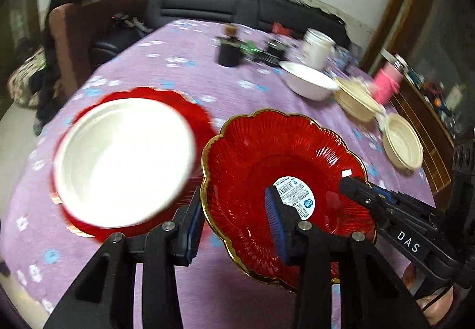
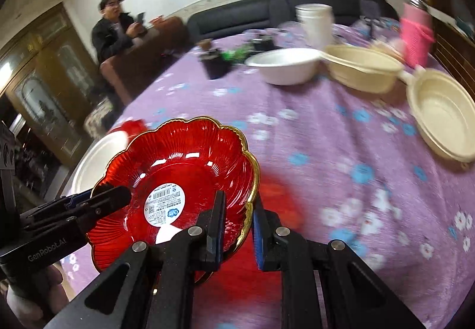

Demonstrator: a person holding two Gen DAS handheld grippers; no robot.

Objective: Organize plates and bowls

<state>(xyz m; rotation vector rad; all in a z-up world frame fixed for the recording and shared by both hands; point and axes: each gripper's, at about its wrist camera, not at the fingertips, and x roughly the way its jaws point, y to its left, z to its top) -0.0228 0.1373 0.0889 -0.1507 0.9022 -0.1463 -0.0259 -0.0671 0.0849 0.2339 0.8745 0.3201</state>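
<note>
Glossy ribbed red glass dish [image 2: 190, 162] above a fuzzy purple cloth [image 2: 326, 180].

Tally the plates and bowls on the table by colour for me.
Red: 2, the red scalloped plate held by both grippers, and the red plate under a white dish.
White: 2, the white dish and the white bowl.
Cream: 2, cream bowl and cream bowl.
Total: 6
</note>
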